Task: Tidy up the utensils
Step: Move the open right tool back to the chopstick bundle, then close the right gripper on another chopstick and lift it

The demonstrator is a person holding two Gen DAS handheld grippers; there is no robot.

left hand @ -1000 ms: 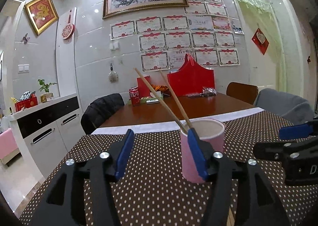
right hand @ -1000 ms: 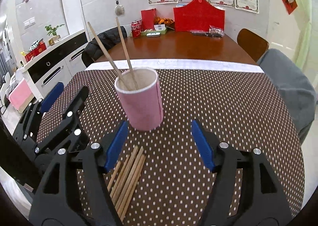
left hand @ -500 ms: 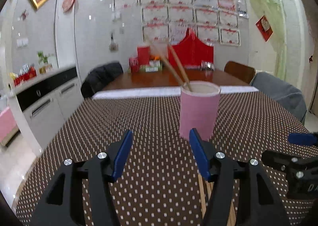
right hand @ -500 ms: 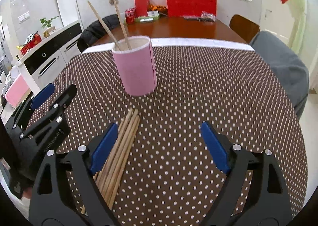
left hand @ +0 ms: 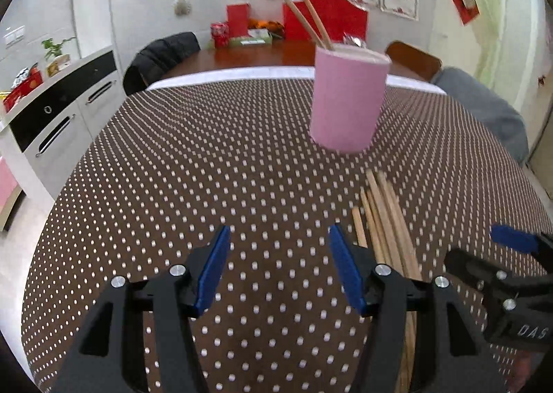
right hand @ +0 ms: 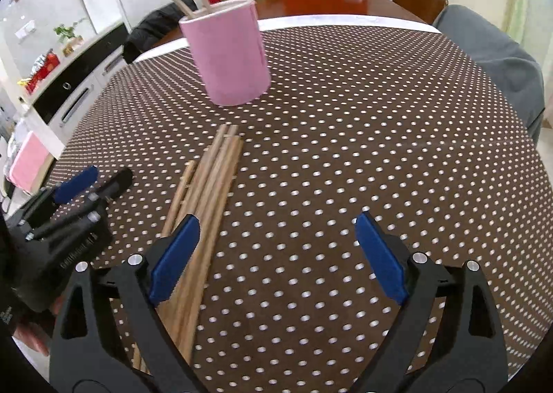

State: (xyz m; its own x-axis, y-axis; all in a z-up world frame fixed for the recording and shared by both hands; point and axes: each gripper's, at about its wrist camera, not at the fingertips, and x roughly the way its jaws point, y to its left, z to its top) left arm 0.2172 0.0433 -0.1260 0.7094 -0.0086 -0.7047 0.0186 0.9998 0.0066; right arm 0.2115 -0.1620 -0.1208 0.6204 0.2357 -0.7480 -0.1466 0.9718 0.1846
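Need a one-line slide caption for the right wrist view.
Open right gripper above loose wooden chopsticks near pink cylindrical holder.

Bare tablecloth (right hand: 345, 151) right of chopsticks (right hand: 211, 178); pink cup (right hand: 231, 57) stands behind.

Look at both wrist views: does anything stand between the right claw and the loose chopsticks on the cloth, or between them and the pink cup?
Nothing visible does. The right claw is open just above the loose chopsticks; bare dotted cloth separates them from the pink cup. The left claw hangs off to their side.
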